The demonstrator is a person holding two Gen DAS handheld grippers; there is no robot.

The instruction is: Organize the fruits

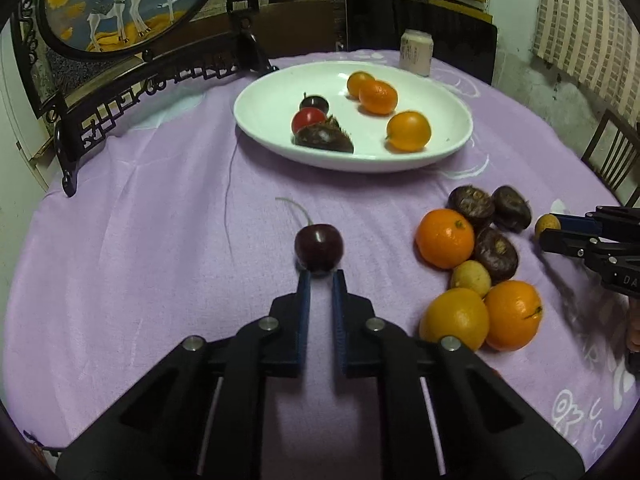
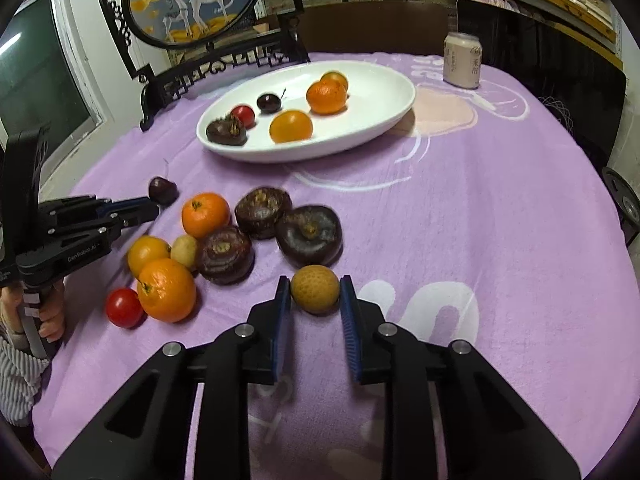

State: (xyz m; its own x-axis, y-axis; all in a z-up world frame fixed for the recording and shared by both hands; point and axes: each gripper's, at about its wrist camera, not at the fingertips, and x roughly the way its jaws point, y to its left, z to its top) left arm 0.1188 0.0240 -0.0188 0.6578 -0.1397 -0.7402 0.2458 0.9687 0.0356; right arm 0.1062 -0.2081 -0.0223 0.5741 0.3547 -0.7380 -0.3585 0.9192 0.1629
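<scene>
left gripper (image 1: 321, 276) low, level, released, tips touching dark cherry (image 1: 319, 247) | right gripper (image 2: 315, 294) low, released, flanking tan longan (image 2: 315, 289)

lilac tablecloth (image 1: 140, 220), deer screen (image 1: 120, 4)

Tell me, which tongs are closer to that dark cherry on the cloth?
Left. The left tongs sit right at the cherry; the right tongs are off beyond the fruit pile, around a small tan fruit.
</scene>
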